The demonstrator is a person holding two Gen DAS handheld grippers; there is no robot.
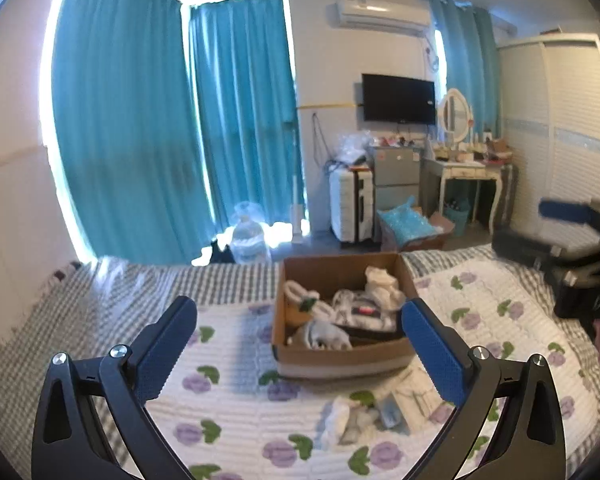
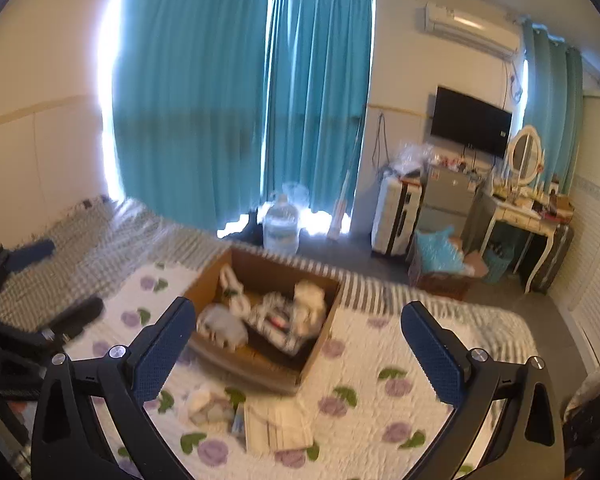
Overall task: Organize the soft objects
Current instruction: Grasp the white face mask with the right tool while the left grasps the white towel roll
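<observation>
At the bottom of each wrist view, the left gripper (image 1: 300,322) and right gripper (image 2: 298,322) gape wide, nothing between their jaws. Just beyond, low centre, loose soft items (image 1: 350,420) lie on the floral quilt (image 1: 228,392). Mid-frame, the cardboard box (image 1: 340,354) holds a heap of pale clothes (image 1: 360,304). Teal curtains (image 1: 140,120) hang behind.

One open brown cardboard box (image 1: 340,354) sits mid-frame, heaped with several pale soft items; their number is unclear. Two blue-padded black grippers: left gripper (image 1: 298,344), right gripper (image 2: 298,346). One black wall television (image 1: 398,98), upper right.
</observation>
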